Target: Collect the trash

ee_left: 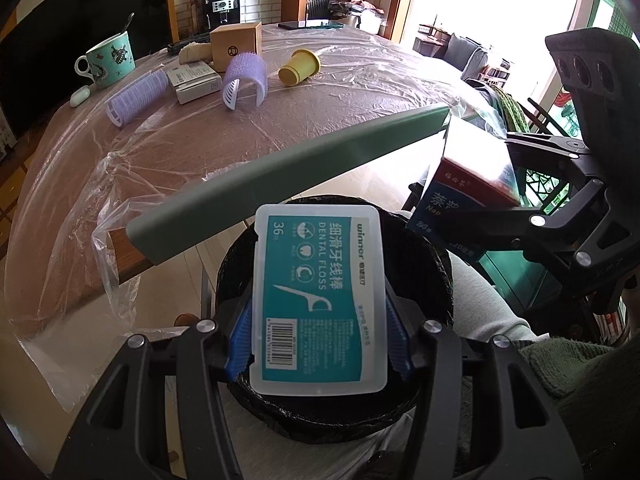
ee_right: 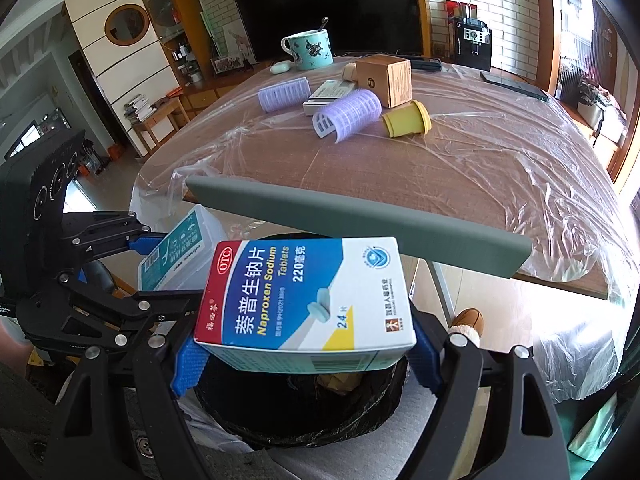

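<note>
1. Left wrist view: my left gripper has its blue pads pressed against both long sides of a clear plastic floss box with a teal label, so the fingers are closed on it.
2. That floss box hangs directly over the open mouth of a bin lined with a black bag, which fills the 6 o'clock part of this view.
3. At 3 o'clock in the same view I see my right gripper clamping a blue, red and white pill box, also near the bin.
4. Right wrist view: my right gripper grips the pill box between its blue pads, fingers closed on its two ends, with the bin just below.
5. At 9 o'clock there, my left gripper shows with the floss box.
6. A grey-green chair back crosses between the bin and the table.
7. Toward 12 o'clock, well apart from both grippers, the plastic-covered table carries two purple hair rollers, a yellow cup lying on its side, a brown carton, a small white box and a teal mug.
</note>
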The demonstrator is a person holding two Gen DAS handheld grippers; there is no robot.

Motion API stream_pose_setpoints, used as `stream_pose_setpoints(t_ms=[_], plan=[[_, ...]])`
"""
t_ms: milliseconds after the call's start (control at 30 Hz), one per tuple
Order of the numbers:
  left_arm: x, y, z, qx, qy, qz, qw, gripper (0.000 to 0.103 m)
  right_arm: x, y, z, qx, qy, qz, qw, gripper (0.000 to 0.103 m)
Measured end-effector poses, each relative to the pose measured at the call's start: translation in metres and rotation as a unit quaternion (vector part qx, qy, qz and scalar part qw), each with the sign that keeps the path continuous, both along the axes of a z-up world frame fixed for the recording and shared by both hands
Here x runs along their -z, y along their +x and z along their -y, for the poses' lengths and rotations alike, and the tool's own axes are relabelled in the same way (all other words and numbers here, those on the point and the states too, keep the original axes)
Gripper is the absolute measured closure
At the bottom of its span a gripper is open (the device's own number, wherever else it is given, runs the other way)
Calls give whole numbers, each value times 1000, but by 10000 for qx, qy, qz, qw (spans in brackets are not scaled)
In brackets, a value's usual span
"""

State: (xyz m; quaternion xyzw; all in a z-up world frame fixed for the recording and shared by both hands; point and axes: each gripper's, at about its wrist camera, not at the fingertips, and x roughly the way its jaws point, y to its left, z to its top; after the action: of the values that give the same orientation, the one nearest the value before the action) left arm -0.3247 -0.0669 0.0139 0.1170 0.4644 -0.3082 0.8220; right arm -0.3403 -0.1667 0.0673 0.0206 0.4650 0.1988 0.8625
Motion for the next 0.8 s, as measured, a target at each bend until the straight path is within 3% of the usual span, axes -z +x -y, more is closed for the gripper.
stream_pose_setpoints(t_ms=[800], plan=[[41,10,5,-62,447,-276,9986,48,32,10,-7,-44,-172,-408,9990,23]])
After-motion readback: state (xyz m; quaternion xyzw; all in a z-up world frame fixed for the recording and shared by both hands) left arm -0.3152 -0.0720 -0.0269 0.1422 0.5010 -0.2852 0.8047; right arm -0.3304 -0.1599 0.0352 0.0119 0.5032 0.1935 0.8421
